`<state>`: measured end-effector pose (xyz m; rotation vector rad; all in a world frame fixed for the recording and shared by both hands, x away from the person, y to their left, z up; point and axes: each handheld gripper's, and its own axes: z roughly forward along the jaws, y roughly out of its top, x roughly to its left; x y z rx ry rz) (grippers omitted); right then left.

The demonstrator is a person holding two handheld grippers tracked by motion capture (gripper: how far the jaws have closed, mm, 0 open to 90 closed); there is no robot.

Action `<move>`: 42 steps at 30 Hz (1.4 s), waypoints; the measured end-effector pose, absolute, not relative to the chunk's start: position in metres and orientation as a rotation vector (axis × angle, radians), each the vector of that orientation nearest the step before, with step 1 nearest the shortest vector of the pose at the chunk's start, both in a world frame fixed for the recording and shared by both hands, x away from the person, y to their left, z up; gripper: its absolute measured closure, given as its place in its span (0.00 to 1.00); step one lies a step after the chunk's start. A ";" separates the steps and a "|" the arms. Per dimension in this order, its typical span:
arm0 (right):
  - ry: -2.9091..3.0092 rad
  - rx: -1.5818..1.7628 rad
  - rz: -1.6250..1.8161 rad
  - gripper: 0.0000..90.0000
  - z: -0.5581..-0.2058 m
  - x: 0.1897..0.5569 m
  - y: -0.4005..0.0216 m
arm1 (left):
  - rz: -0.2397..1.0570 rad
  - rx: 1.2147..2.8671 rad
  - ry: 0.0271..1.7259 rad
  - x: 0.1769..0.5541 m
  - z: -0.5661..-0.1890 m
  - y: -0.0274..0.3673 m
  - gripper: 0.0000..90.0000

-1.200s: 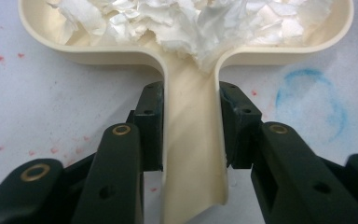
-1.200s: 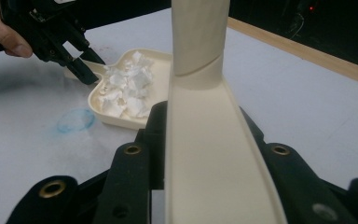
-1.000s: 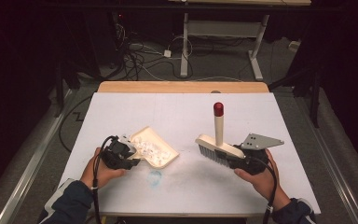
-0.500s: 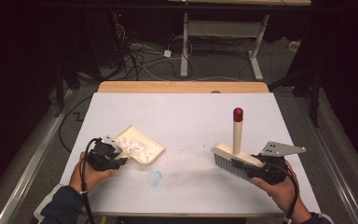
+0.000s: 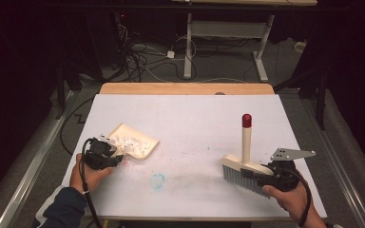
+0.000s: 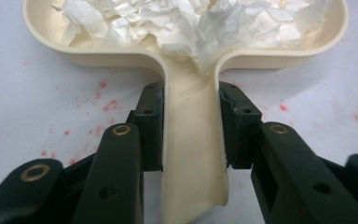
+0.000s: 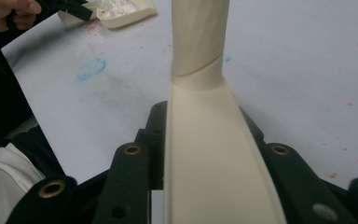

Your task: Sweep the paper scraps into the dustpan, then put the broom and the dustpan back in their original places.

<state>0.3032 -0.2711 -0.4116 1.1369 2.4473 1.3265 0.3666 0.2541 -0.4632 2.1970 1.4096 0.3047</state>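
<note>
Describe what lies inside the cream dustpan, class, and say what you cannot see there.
The dustpan holds a heap of torn white paper scraps, piled toward its handle. The heap covers most of the pan's floor, so anything beneath it is hidden. The left gripper clamps the handle.

My left gripper (image 5: 108, 153) sits low at the table's left, jaws clamped. My right gripper (image 5: 266, 175) is well apart at the right, jaws clamped too, held level.

text: none legible | labels, brands, numbers — none | signs — none
</note>
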 end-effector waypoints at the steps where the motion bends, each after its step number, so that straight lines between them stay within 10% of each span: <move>1: 2.457 1.151 1.323 0.74 -0.412 0.305 -0.271 | 0.306 2.191 1.417 0.368 -0.464 0.253 0.71; 27: 2.508 1.316 1.272 0.56 -0.425 0.407 -0.299 | 0.376 2.192 1.151 0.334 -0.455 0.219 0.40; 42: 2.295 1.510 0.942 0.68 -0.448 0.436 -0.310 | 0.524 2.197 0.977 0.289 -0.457 0.233 0.27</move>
